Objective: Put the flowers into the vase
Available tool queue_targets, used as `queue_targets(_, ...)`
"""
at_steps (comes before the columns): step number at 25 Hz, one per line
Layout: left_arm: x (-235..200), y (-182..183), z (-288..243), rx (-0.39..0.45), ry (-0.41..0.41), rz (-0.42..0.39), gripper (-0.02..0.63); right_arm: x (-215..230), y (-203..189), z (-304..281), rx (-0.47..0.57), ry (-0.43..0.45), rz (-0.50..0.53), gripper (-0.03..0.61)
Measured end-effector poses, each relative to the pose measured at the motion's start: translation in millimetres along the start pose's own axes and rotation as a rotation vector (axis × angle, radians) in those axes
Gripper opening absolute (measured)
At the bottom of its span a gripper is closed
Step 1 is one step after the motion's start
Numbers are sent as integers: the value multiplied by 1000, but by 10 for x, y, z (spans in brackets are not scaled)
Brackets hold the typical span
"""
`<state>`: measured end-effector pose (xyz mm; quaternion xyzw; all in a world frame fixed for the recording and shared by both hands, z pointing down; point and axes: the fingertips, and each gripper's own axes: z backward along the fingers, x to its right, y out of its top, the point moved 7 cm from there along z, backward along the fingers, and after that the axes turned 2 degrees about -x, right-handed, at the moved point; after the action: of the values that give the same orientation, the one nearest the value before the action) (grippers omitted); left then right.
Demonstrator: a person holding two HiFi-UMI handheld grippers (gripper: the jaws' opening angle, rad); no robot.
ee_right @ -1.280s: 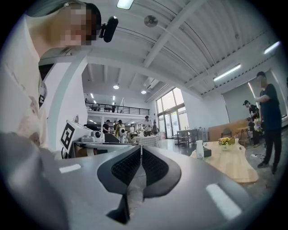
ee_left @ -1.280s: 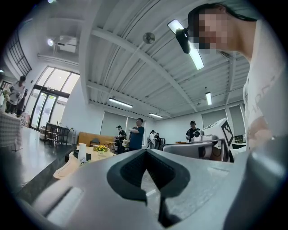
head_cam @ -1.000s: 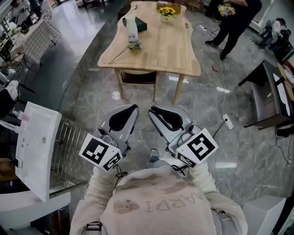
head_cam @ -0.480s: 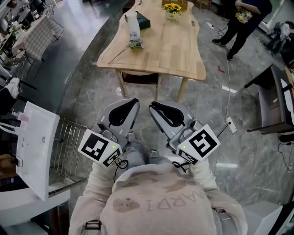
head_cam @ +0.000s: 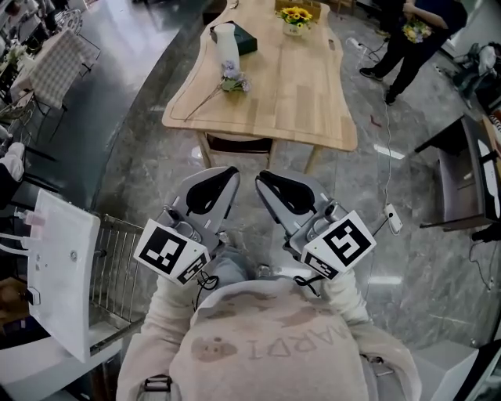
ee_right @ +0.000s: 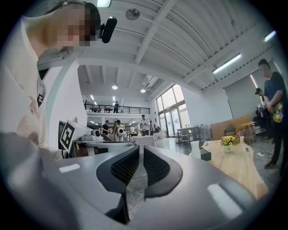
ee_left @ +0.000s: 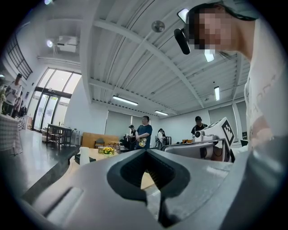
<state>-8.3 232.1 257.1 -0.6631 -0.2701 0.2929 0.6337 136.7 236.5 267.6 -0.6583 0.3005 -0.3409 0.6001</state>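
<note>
We hold the left hand-held gripper (head_cam: 221,185) and the right hand-held gripper (head_cam: 272,188) side by side, short of the near edge of the bench (head_cam: 297,102) and well apart from everything on it.

Left hand-held gripper: the jaws are together at the tips and clamp nothing. Only the bench shows through the opening between the pads.

Right hand-held gripper: the jaws are together apart from a thin slit between the pads. Nothing is clamped.

The flower (head_cam: 232,78) lies flat on the left side of the bench. Its blossom points toward the far end of the bench and its stem runs toward the near left corner. The white vase (head_cam: 226,41) stands upright on the bench, just beyond the flower at the left edge. A dark green box (head_cam: 247,41) lies just beside the vase. A pot of yellow flowers (head_cam: 294,16) stands at the far end of the bench. A person (head_cam: 419,27) stands off the bench's far right corner.
</note>
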Motion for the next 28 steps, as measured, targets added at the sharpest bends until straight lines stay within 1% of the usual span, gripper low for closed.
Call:
queue_targets(8, -843, 10, -98, -9, -26, 8, 0, 230, 42, -795, -8, -22, -14, 58)
queue_targets(16, -1604, -10, -109, -10, -95, 9, 0, 334, 87, -1516, -17, -83, -19, 58)
queue_targets(21, -1952, -61, -94, -7, -117, 17, 0, 343, 83, -1813, -37, -107, 5, 58)
queue_targets(25, -2111, -93, -142, 4, -123, 36, 0, 434, 56, -1933, -53, -128, -2, 58)
queue_targets(28, -2226, -127, -181, -5, -123, 39, 0, 524, 37, -2021, -54, -138, -10, 58)
